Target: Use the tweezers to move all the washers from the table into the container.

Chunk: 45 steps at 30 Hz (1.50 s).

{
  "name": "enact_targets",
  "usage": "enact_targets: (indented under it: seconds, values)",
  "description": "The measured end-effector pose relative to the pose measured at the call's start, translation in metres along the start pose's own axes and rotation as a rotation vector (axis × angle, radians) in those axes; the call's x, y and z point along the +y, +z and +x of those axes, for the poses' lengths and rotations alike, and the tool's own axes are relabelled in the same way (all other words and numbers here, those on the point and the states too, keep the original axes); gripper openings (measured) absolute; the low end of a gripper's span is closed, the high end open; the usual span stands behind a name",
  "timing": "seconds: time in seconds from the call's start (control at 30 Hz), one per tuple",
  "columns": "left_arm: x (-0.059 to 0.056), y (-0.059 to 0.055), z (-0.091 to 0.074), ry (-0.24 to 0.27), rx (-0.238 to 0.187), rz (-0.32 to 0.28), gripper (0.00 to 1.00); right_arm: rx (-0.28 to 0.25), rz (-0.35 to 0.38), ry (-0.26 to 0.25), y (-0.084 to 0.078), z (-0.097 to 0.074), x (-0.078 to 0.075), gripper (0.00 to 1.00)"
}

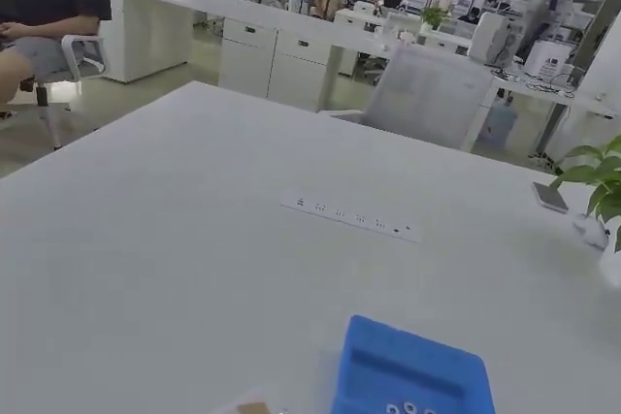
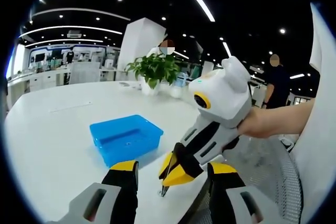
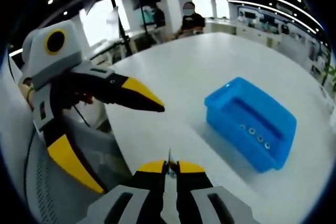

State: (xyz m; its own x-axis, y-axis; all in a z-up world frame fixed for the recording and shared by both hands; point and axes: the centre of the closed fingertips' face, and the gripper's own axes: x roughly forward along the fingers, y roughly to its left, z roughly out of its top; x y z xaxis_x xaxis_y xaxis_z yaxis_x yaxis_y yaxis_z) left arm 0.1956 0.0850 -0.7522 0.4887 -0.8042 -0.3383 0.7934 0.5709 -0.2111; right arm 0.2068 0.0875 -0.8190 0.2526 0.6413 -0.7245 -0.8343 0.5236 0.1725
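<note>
At left, we see the left gripper [image 3: 130, 149] with its yellow jaws spread wide, holding nothing. At centre, the right gripper [image 3: 169, 167] pinches what look like thin tweezers [image 3: 169, 156]. At right, the blue container [image 3: 251, 121] sits on the white table [image 3: 199, 72], several washers [image 3: 253, 131] inside it.

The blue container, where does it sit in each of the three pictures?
Head view: blue container at the bottom edge, right of centre, partly cut off.
Left gripper view: left of centre, just below the middle.
Right gripper view: right of centre, washers inside.
Shared landmark: the white table it rests on.
</note>
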Motion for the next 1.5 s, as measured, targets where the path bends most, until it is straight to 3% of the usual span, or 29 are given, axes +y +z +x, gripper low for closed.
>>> enact_targets:
  seconds: [0.3,0.37,0.47,0.57,0.63,0.7,0.77,0.9,0.97,1.07,1.2,1.27,1.3,1.4,1.5]
  values:
    - [-0.008,0.011,-0.002,-0.037,-0.058,-0.009,0.55,-0.015,-0.031,-0.001,0.003,0.004,0.001,0.04]
    - [-0.013,0.020,-0.003,-0.055,-0.100,-0.006,0.56,-0.032,-0.035,0.003,0.004,0.005,0.001,0.04]
    - [-0.012,0.024,-0.007,-0.032,-0.119,0.023,0.55,-0.046,-0.066,0.007,0.004,0.006,0.003,0.04]
    - [-0.013,0.035,-0.011,-0.035,-0.182,0.006,0.57,-0.069,-0.095,-0.007,0.004,0.006,0.004,0.03]
    - [-0.013,0.038,-0.012,-0.029,-0.197,0.001,0.58,-0.099,-0.091,-0.012,0.004,0.005,0.004,0.03]
    - [-0.011,0.040,-0.011,-0.002,-0.200,0.011,0.60,-0.149,-0.051,-0.029,0.005,0.003,0.002,0.03]
    - [-0.006,0.035,-0.010,0.048,-0.162,0.050,0.61,-0.202,-0.025,-0.044,0.007,-0.003,-0.003,0.03]
    - [0.000,0.039,-0.012,0.152,-0.162,0.147,0.64,-0.247,0.004,-0.027,0.014,-0.020,-0.014,0.03]
    - [0.001,0.043,-0.013,0.193,-0.178,0.165,0.66,-0.252,0.012,-0.027,0.014,-0.028,-0.022,0.03]
    - [-0.002,0.039,-0.012,0.224,-0.179,0.139,0.72,-0.272,0.063,0.006,0.014,-0.041,-0.026,0.03]
    - [-0.009,0.026,-0.008,0.221,-0.176,0.118,0.82,-0.273,0.073,0.028,0.010,-0.052,-0.032,0.03]
    - [-0.006,0.024,-0.009,0.239,-0.173,0.107,0.85,-0.272,0.072,0.039,0.009,-0.054,-0.033,0.03]
    - [-0.006,0.026,-0.009,0.234,-0.181,0.104,0.86,-0.273,0.074,0.043,0.008,-0.055,-0.033,0.03]
    - [-0.009,0.044,-0.012,0.212,-0.297,0.048,0.92,-0.277,0.068,0.053,0.008,-0.059,-0.034,0.03]
    - [-0.003,0.045,-0.015,0.246,-0.306,0.052,0.97,-0.276,0.066,0.058,0.007,-0.062,-0.036,0.03]
